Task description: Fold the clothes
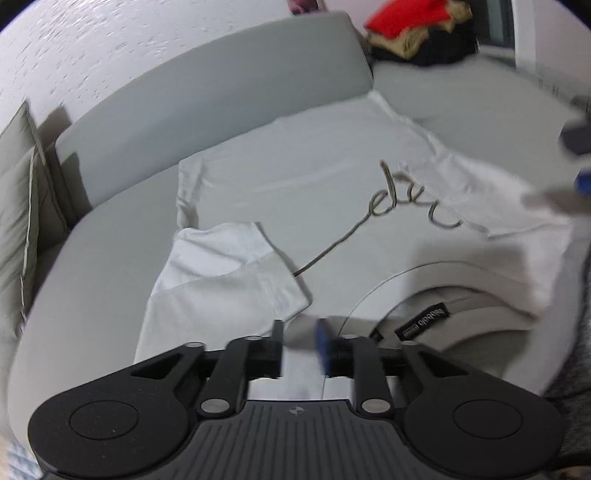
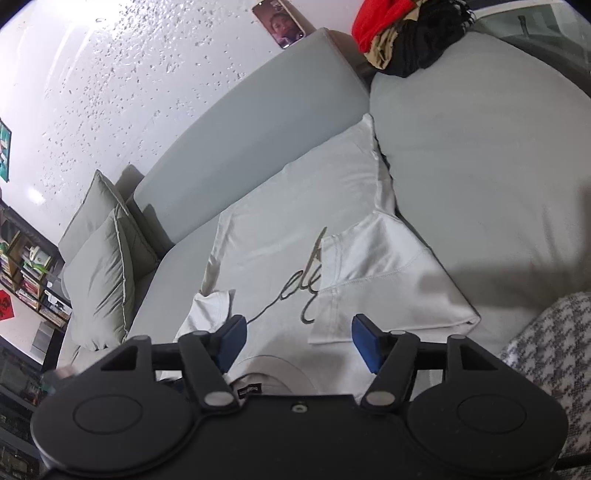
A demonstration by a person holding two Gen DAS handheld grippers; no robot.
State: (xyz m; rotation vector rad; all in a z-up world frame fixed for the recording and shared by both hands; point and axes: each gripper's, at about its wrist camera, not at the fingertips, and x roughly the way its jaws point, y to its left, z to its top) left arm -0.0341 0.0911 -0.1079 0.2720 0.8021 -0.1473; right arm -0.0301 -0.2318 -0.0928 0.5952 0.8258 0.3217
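Cushions (image 2: 99,258) left, clothes pile (image 2: 402,33) behind — white T-shirt (image 2: 295,206) below my right gripper (image 2: 297,341), parted, empty; left gripper (image 1: 301,341) too.

Each handheld tool is matte black: two round, disc-like housings flank a ribbed central plate, with angled link bars pinned by silver rivets. The left tool (image 1: 301,345) and the right tool (image 2: 297,341) both carry blue pads (image 2: 365,347) on black fingers.

white T-shirt (image 1: 295,192): cursive script, partly covered, "el…" | neck label (image 1: 421,325): print too small to read
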